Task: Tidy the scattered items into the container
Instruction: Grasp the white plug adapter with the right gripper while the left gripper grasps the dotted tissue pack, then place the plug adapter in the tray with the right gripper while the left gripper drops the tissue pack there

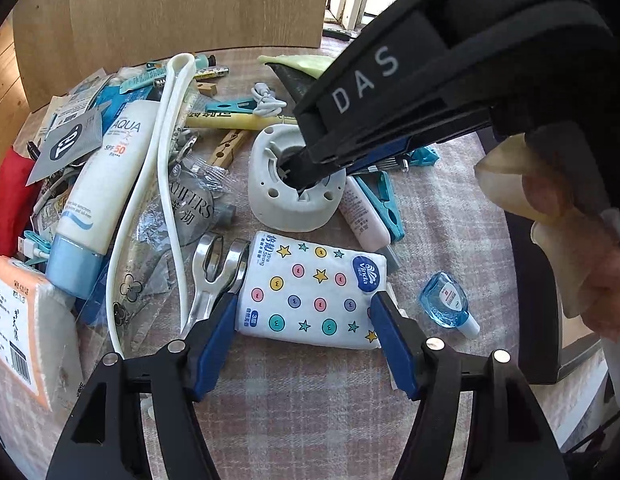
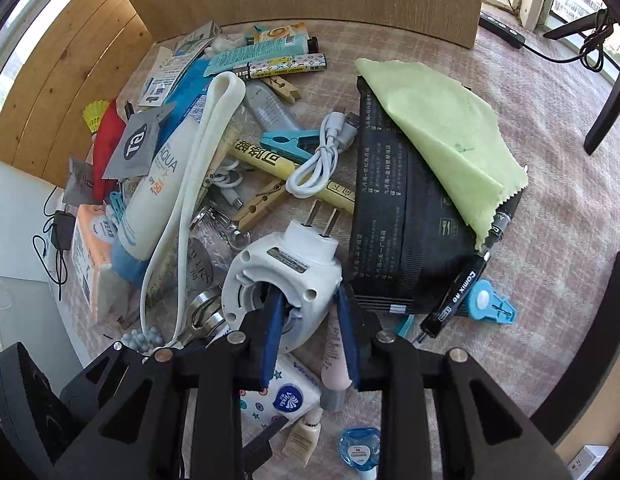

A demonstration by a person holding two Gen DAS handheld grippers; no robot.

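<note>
Right gripper (image 2: 310, 344) narrowed on the wall of the white round plastic plug-in device (image 2: 286, 276), one finger inside its opening. Left gripper (image 1: 306, 340) wide, straddling the star-printed tissue pack (image 1: 313, 292) on the bench (image 1: 449, 216). Risk: thin-rim pinch slips, device pivots; container not visible.

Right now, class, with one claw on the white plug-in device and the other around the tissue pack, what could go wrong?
1. The right claw pinches only the rim of the white plug-in device, one finger inside its opening; lifted, it may tilt or slip.
2. The left claw is open around the tissue pack, close beside the metal tongs; closing could catch them.
3. Both claws work close together and could collide.
</note>
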